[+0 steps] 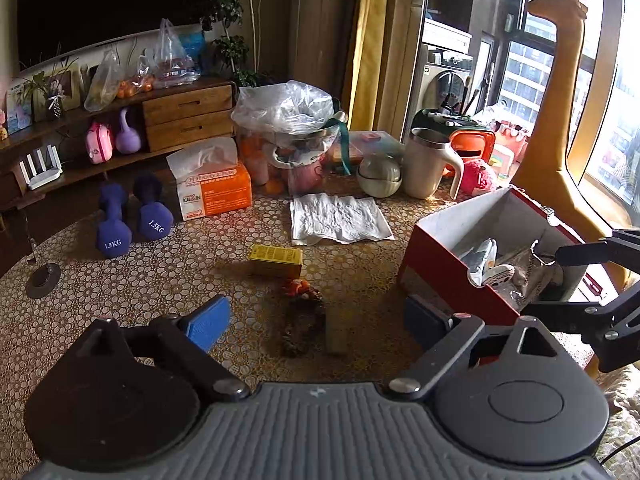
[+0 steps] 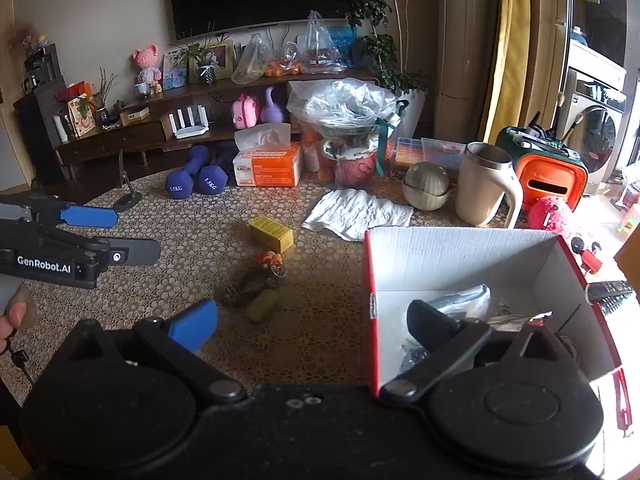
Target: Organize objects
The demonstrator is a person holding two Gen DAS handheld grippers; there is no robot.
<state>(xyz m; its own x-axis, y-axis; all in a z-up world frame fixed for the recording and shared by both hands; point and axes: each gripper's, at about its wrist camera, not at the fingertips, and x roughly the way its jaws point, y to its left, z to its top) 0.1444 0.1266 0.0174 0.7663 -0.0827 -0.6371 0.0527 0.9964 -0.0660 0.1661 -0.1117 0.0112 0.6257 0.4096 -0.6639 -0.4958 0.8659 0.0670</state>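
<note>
Both the left gripper point(image 1: 316, 320) and right gripper point(image 2: 316, 320) hover spread and empty above the patterned surface point(image 1: 180, 276), a yellow box point(image 1: 275, 260) beyond, left of the red-and-white carton point(image 2: 460, 264).

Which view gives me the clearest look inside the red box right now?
The right wrist view: it looks down into the red box, showing its white walls and the clutter on the floor. The left wrist view shows the box from the side, near the picture's edge, with only part of the contents.
</note>
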